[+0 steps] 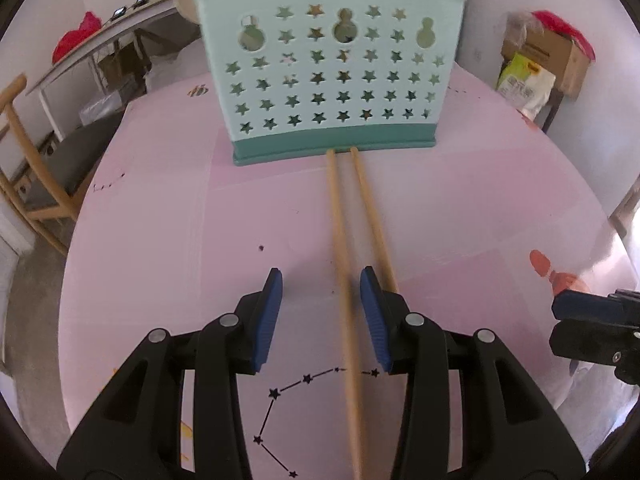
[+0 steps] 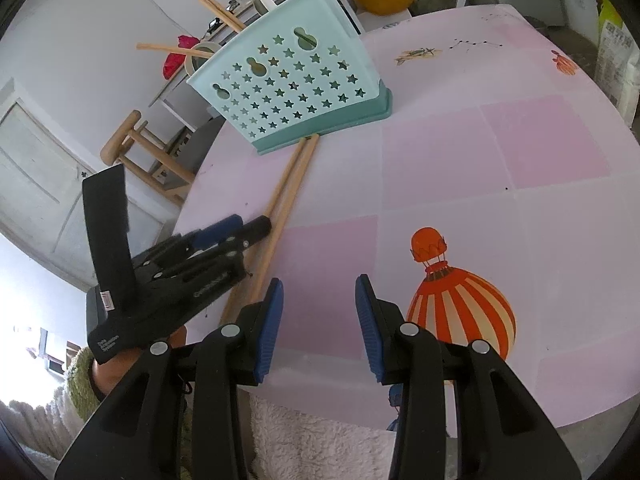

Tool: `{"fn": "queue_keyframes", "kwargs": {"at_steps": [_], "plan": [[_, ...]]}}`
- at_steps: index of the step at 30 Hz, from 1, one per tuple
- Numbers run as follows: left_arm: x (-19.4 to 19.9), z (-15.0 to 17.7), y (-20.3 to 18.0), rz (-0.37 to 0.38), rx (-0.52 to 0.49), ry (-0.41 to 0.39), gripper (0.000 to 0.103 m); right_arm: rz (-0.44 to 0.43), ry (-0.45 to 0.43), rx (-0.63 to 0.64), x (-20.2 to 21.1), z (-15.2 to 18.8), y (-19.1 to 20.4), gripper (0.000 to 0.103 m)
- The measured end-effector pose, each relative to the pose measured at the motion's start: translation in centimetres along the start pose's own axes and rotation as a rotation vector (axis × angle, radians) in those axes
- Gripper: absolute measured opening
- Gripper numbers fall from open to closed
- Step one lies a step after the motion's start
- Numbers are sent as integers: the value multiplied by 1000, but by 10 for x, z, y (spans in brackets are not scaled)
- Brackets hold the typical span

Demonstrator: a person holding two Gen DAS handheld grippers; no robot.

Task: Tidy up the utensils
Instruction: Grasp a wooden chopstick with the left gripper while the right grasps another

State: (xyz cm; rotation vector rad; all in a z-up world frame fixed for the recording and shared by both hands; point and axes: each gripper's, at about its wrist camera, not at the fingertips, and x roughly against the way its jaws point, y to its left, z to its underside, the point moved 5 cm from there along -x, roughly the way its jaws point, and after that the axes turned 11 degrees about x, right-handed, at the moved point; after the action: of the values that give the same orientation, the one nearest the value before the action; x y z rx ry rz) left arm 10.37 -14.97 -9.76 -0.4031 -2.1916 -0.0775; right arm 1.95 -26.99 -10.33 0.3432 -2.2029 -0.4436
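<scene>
Two wooden chopsticks [image 1: 340, 216] lie side by side on the pink table, their far ends touching the base of a mint green utensil holder [image 1: 332, 68] with star cut-outs. My left gripper [image 1: 321, 316] is open low over the table; one chopstick runs between its fingers, the other passes under the right finger [image 1: 374, 320]. In the right wrist view the chopsticks [image 2: 286, 196], the holder [image 2: 292, 84] and the left gripper [image 2: 240, 228] show at left. My right gripper [image 2: 318, 320] is open and empty above the table's near edge. More chopsticks [image 2: 222, 12] stick out of the holder's top.
The round table [image 2: 440, 160] has a pink cloth with a balloon print [image 2: 456, 304]. A wooden chair [image 1: 36, 184] stands at the left. A cardboard box and bags [image 1: 540, 64] sit at the back right. The right gripper shows at the left wrist view's right edge [image 1: 592, 328].
</scene>
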Motion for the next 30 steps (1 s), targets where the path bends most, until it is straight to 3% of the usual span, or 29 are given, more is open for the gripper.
{"fn": "queue_keyframes", "kwargs": {"at_steps": [4,10,15,21,27,30], "plan": [[-3,-7,0,-14,6,15,39,-5,-2,-13,-2,1,-5,37],[-2,-9,7,-44,18,44,5,5,0,-11,-6,0,-8,37],[6,-2,26,-60,69,73,4,-6,-12,28,-14,-14,6,37],[18,10,55,-67,151,81,4,12,26,132,-54,-41,34,37],[29,20,89,-99,233,34,4,115,66,238,-84,-53,55,36],[30,21,100,-82,272,25,4,179,80,291,-94,-52,63,26]]}}
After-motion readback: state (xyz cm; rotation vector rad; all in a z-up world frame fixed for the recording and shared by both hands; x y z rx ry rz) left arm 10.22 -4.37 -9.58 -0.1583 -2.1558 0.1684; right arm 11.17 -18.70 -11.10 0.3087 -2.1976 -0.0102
